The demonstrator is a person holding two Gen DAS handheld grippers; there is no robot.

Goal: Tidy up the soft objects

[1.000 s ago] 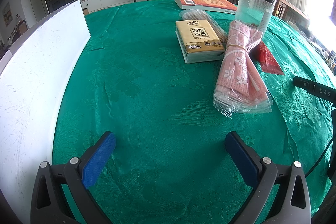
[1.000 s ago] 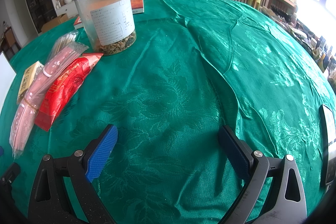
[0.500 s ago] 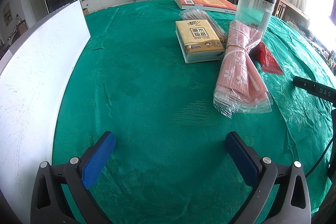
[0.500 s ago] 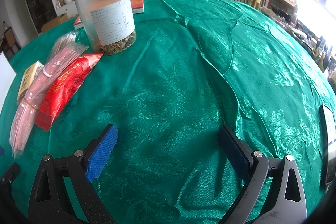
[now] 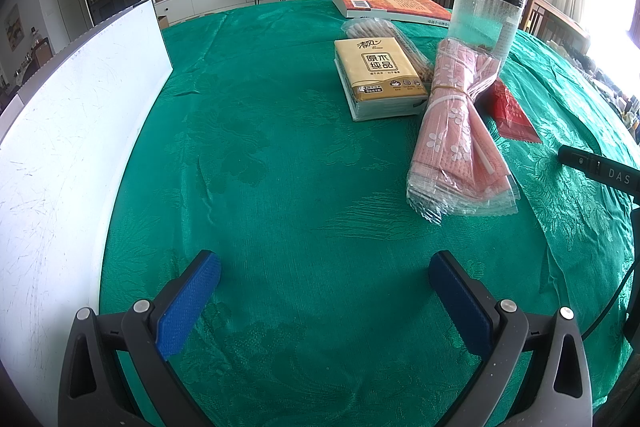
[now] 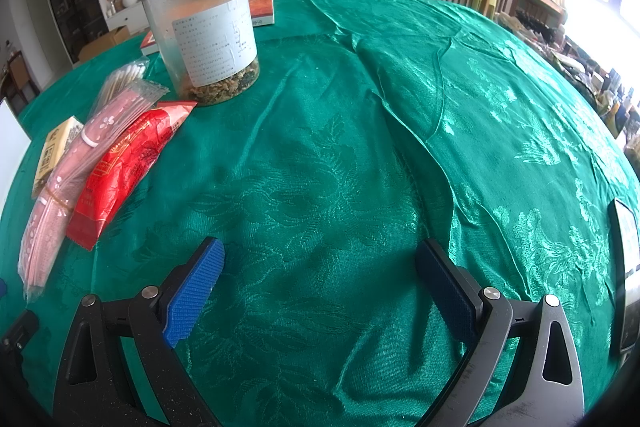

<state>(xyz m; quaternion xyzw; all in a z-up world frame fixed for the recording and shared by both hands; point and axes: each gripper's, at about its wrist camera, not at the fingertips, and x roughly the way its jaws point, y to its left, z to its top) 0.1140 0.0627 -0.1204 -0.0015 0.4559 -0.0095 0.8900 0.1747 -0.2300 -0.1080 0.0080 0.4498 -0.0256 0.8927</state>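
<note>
The pink bundle of wrapped packets (image 5: 456, 131), tied near its middle with a band, lies on the green cloth of the desk (image 5: 280, 167) at about 1 o'clock from my left hand-held gripper (image 5: 324, 285), well apart from it. Just beside the bundle at its 10 o'clock sits the yellow tissue pack (image 5: 378, 77), and behind that pack a clear bag of cotton swabs (image 5: 372, 27) pokes out. At the bundle's 3 o'clock side a red packet (image 5: 512, 111) lies partly tucked under it; in the right wrist view the same red packet (image 6: 128, 163) lies alongside the pink bundle (image 6: 68, 179) at about 10 o'clock from my right hand-held gripper (image 6: 320, 271). The far end of the bundle reaches the foot of a clear jar (image 6: 204, 27) with a black lid and a white label, with some dried stuff in the bottom. Behind the jar lies an orange book (image 5: 394, 3). A white board (image 5: 68, 155) stands along the desk at 9 o'clock of my left hand-held gripper. Both of my hand-held grippers hang over bare cloth with their blue pads (image 5: 188, 303) spread wide, and neither has hold of anything. A dark-framed device (image 6: 626, 275) lies at the desk edge at 3 o'clock of the right one.
</note>
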